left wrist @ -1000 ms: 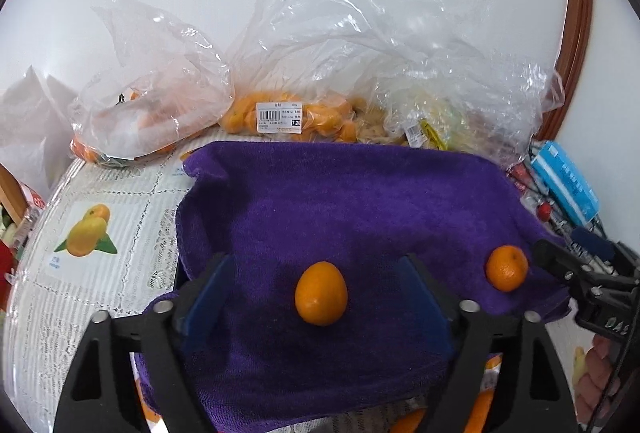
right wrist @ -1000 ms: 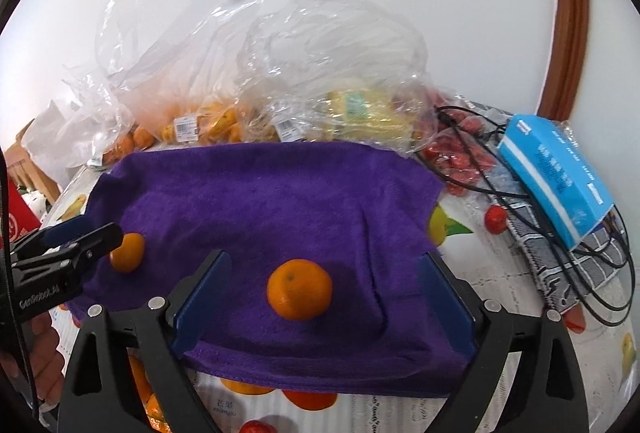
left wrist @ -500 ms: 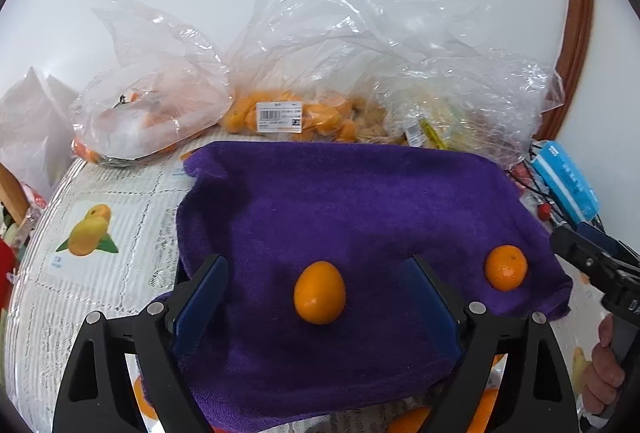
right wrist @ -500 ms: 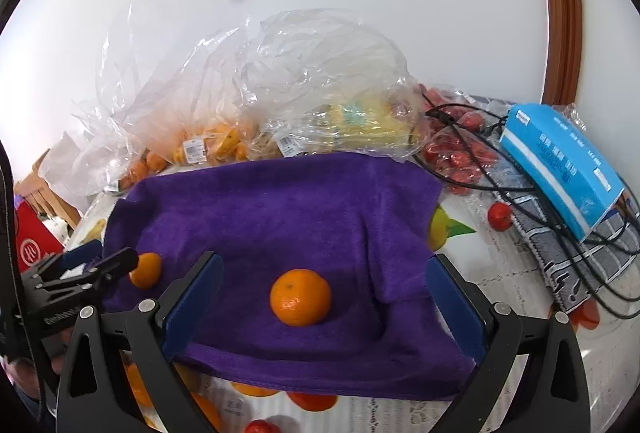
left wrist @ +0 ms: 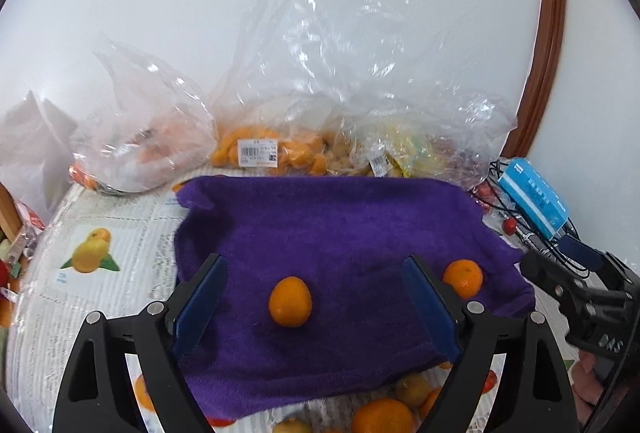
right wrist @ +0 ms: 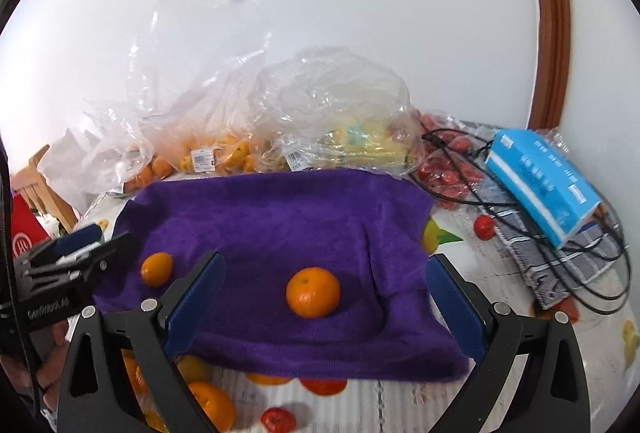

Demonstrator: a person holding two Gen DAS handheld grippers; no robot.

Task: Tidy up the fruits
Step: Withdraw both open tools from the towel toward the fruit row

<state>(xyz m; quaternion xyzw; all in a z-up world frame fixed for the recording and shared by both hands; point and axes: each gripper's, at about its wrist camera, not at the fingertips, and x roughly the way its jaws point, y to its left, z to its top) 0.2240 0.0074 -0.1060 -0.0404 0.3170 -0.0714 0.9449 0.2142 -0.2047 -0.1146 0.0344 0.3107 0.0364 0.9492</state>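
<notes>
My left tongs [left wrist: 314, 303] apart around oval orange [left wrist: 290, 301] at frame centre, untouched, right tongs [right wrist: 326, 299] apart around round orange [right wrist: 313, 292], purple towel [right wrist: 280, 217] beneath.

fuzzy purple cloth [left wrist: 340, 229], crinkly plastic bags [left wrist: 320, 73] (glossy)

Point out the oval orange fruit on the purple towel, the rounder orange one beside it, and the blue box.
oval orange fruit [left wrist: 290, 301], left wrist view, middle of its skin
rounder orange fruit [right wrist: 313, 292], right wrist view, middle of its skin
blue box [right wrist: 542, 180], right wrist view, its printed top face
</notes>
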